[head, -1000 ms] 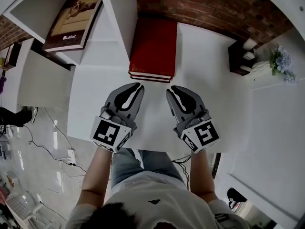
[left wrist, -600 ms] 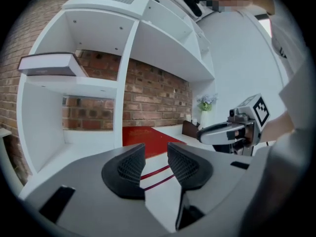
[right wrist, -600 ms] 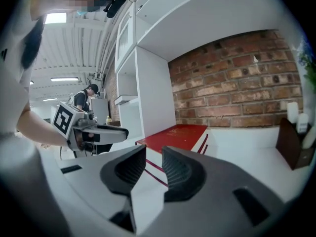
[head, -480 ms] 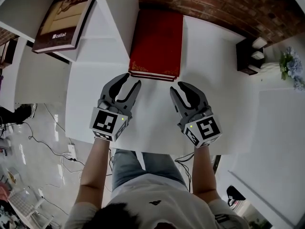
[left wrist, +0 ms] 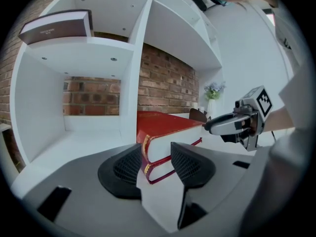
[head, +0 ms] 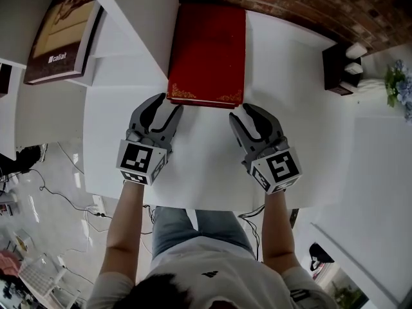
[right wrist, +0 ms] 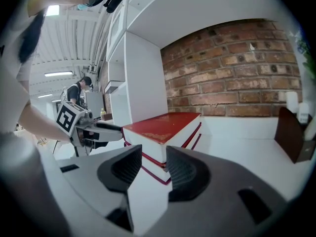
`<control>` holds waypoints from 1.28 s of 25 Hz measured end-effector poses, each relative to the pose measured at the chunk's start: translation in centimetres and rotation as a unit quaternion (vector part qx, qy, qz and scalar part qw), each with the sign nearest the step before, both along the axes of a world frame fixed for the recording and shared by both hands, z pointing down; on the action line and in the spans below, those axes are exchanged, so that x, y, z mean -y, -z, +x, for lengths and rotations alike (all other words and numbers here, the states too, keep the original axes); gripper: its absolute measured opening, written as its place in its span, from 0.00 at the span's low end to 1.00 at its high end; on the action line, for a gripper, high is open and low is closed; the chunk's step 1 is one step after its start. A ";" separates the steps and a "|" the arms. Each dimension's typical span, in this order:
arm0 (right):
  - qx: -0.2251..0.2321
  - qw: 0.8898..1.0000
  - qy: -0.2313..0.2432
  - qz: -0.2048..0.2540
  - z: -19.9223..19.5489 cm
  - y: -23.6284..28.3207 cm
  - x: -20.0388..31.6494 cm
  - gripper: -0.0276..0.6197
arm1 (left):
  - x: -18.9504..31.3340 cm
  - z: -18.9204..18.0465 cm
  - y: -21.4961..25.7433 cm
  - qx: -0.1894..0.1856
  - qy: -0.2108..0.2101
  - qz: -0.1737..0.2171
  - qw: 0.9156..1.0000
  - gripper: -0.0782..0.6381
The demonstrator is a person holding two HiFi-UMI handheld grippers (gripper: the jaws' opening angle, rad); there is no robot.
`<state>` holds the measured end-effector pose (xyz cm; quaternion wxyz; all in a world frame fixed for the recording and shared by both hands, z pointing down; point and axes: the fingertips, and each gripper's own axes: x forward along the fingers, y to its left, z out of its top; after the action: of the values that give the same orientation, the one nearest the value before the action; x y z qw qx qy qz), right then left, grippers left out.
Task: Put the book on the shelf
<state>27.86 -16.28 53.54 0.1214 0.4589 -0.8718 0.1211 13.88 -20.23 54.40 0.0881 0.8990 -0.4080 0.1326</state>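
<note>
books point(head: 206, 50) between just-opened jaws, left gripper point(head: 163, 108), right gripper point(head: 243, 113)

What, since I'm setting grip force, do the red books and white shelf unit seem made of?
Red books: hard covers, probably cloth or leatherette, matte red with gilt border print; pale paper page block. White shelf unit: likely painted or laminated board, smooth, slightly glossy, with small fastener dots.

brick wall point(head: 302, 2) | dark holder point(head: 338, 68) on white table point(head: 296, 95) | flowers point(head: 398, 82) beside holder | brown catalogue point(head: 58, 34) upper left
</note>
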 end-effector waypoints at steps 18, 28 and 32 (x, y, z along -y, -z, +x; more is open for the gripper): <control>-0.018 0.999 0.032 -0.003 -1.0 -1.6 2.8 0.37 | 1.1 0.7 -0.6 -0.009 -0.022 0.011 1.000 0.39; -0.024 1.000 0.008 -0.001 -0.9 -1.7 3.3 0.36 | 1.1 0.7 -0.7 -0.010 -0.019 0.009 1.000 0.39; -0.030 0.999 -0.001 0.010 -0.8 -1.0 3.1 0.33 | 1.0 0.6 -0.1 -0.010 -0.012 0.015 1.000 0.38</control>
<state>27.06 -19.42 54.53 0.1427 0.4641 -0.8686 0.0984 14.52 -21.27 54.50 0.0769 0.9065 -0.3978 0.1189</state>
